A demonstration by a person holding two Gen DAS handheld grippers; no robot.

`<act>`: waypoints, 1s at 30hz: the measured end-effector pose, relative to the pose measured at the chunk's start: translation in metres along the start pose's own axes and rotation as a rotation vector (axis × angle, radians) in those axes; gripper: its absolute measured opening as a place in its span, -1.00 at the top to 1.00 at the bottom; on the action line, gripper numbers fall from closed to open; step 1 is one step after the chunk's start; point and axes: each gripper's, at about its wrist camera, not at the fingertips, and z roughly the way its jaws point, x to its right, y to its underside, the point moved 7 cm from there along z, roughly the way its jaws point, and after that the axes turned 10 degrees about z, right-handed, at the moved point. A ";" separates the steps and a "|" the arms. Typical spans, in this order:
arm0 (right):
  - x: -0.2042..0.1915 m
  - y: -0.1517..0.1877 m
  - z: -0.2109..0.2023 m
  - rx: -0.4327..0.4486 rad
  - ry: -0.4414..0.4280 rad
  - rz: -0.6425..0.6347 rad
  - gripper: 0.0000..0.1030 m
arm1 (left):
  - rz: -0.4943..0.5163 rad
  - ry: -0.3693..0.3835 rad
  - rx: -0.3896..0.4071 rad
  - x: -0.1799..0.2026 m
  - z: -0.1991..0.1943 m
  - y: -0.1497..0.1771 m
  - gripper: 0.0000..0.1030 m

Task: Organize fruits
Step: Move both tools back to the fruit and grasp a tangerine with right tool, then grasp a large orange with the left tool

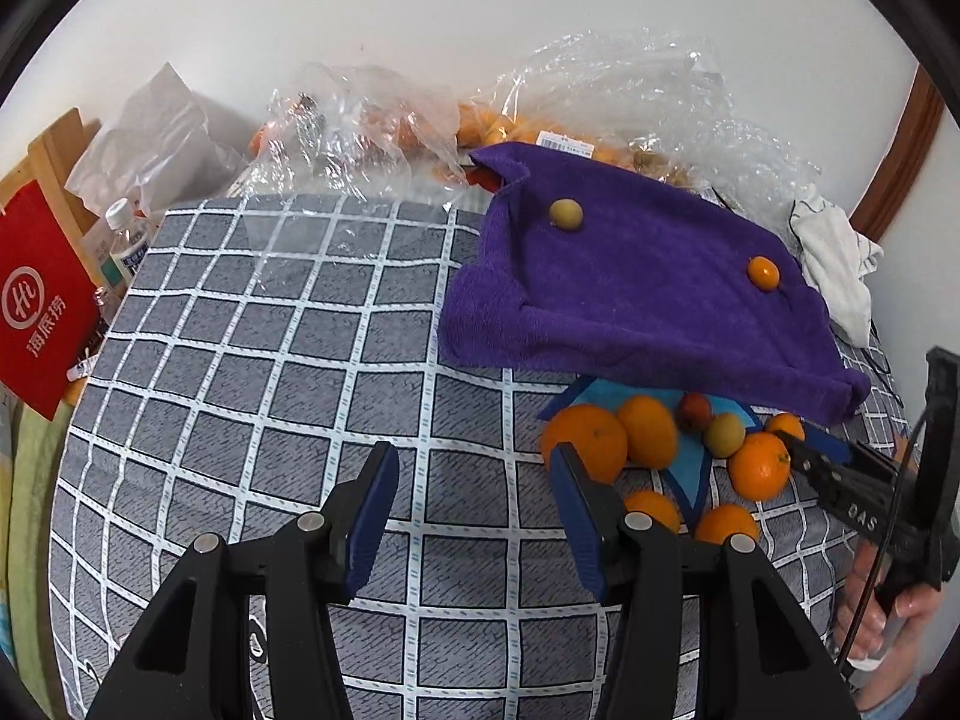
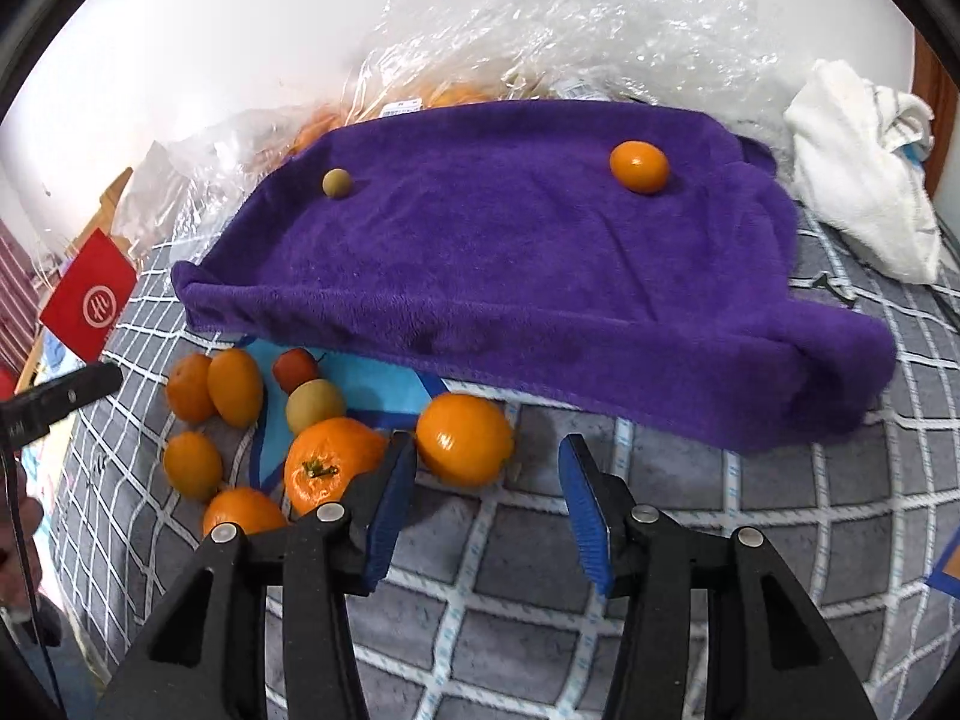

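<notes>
A purple towel (image 1: 630, 300) (image 2: 510, 264) lies on the checked grey cloth and carries a small yellow-green fruit (image 1: 566, 215) (image 2: 336, 183) and a small orange fruit (image 1: 763, 272) (image 2: 639, 166). In front of its near edge, several oranges (image 1: 585, 438) (image 2: 333, 462), a red fruit (image 2: 294, 369) and a yellow-green fruit (image 2: 315, 405) lie on a blue sheet (image 2: 372, 387). My left gripper (image 1: 474, 480) is open over bare cloth, left of the pile. My right gripper (image 2: 489, 480) (image 1: 798, 450) is open; one orange (image 2: 465, 438) lies just beyond its left fingertip, and its pads grip nothing.
Crumpled clear plastic bags (image 1: 372, 120) (image 2: 540, 30) with more fruit line the wall behind the towel. A white cloth (image 2: 864, 162) lies at the right. A red bag (image 1: 42, 300) and a water bottle (image 1: 123, 234) stand off the left edge. A hand (image 1: 882, 630) holds the right gripper.
</notes>
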 end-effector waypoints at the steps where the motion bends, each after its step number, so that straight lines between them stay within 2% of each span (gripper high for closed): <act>1: -0.001 -0.002 0.001 0.006 -0.001 0.001 0.04 | 0.002 0.006 -0.002 0.001 0.001 0.000 0.03; 2: -0.002 -0.002 0.002 0.004 0.002 0.001 0.06 | 0.003 0.009 -0.003 0.003 0.002 0.001 0.03; 4: -0.004 -0.002 0.002 -0.003 -0.005 -0.004 0.35 | 0.009 0.021 -0.002 0.007 0.003 0.000 0.03; 5: -0.003 -0.001 0.001 -0.004 0.003 -0.005 0.39 | 0.012 0.029 -0.002 0.010 0.005 0.000 0.03; 11: 0.022 0.009 -0.020 0.066 0.150 -0.024 0.39 | 0.038 0.072 0.006 0.031 0.016 -0.003 0.03; 19: 0.043 0.026 -0.027 0.091 0.144 -0.019 0.38 | 0.046 0.076 -0.023 0.043 0.039 -0.002 0.03; 22: 0.042 0.027 -0.027 0.124 0.147 -0.030 0.38 | 0.036 0.081 -0.021 0.042 0.043 -0.002 0.03; 28: 0.040 0.026 -0.027 0.134 0.169 -0.049 0.38 | 0.008 0.070 -0.027 0.042 0.052 0.000 0.03; 29: 0.040 0.026 -0.028 0.135 0.169 -0.049 0.38 | 0.017 0.061 -0.020 0.043 0.052 0.000 0.05; 30: 0.041 0.026 -0.028 0.135 0.165 -0.047 0.38 | 0.029 0.058 -0.019 0.045 0.052 0.000 0.20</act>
